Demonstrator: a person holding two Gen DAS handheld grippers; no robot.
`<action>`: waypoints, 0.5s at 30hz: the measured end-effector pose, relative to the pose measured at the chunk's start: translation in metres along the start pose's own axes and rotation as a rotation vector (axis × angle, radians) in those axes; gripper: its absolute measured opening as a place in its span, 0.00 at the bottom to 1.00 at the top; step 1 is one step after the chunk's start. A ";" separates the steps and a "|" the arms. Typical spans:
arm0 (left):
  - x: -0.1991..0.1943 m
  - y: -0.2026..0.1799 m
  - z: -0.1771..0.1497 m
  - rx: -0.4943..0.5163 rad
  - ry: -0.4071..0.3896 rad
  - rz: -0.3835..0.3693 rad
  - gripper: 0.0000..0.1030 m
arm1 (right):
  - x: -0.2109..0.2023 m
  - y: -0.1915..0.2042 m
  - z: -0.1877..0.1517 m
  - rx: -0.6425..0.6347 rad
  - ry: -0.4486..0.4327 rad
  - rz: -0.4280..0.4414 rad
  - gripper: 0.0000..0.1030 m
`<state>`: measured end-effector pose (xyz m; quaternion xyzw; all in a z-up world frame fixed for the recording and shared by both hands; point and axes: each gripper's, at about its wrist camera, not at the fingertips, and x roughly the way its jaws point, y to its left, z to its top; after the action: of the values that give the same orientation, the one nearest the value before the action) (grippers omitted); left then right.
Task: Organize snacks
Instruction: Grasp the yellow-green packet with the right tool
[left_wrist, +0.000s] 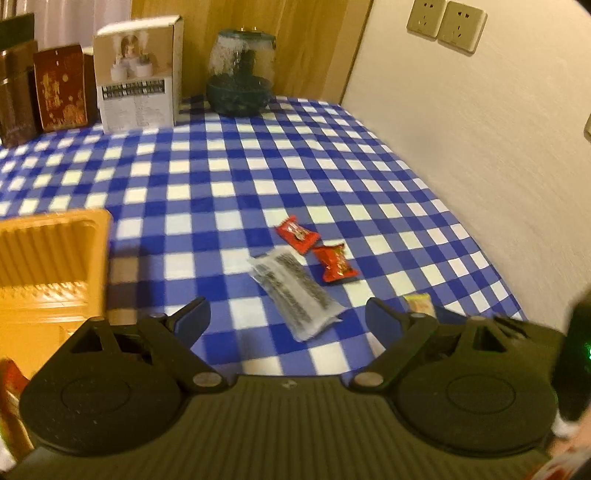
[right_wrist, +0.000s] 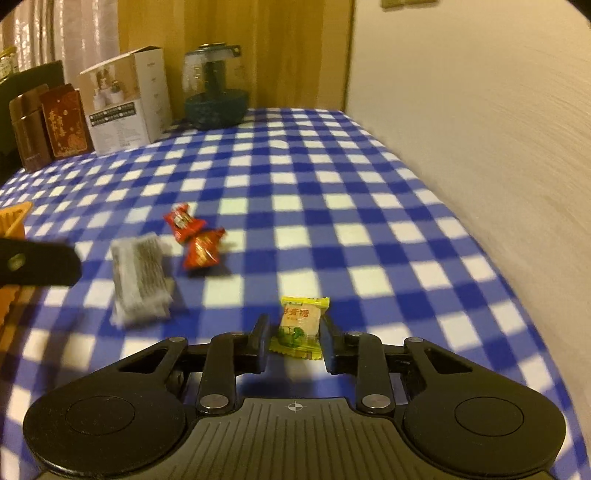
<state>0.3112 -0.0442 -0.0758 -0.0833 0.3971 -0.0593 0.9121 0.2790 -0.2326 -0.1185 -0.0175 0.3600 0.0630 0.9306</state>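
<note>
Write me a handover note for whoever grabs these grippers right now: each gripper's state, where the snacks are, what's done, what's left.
Right gripper: closed on the yellow-wrapped candy near the table's front edge.
Left gripper: open, empty, hovering just short of the clear sesame-bar packet.
Two red candies lie side by side on the checkered tablecloth, just beyond the packet.
Orange tray sits to the left; the part in view holds no snacks.
Done: the candy is gripped, not yet moved.
Left: probably move all four snacks into the tray.
</note>
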 end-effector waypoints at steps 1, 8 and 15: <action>0.004 -0.004 -0.001 -0.003 0.003 0.009 0.83 | -0.005 -0.004 -0.004 0.005 0.001 -0.004 0.28; 0.034 -0.019 -0.008 -0.057 -0.017 0.082 0.80 | -0.027 -0.015 -0.021 0.042 0.005 -0.007 0.28; 0.061 -0.027 -0.007 -0.013 -0.023 0.145 0.67 | -0.034 -0.018 -0.026 0.040 0.006 0.005 0.28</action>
<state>0.3461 -0.0821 -0.1185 -0.0612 0.3920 0.0104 0.9179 0.2393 -0.2565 -0.1155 0.0017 0.3642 0.0583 0.9295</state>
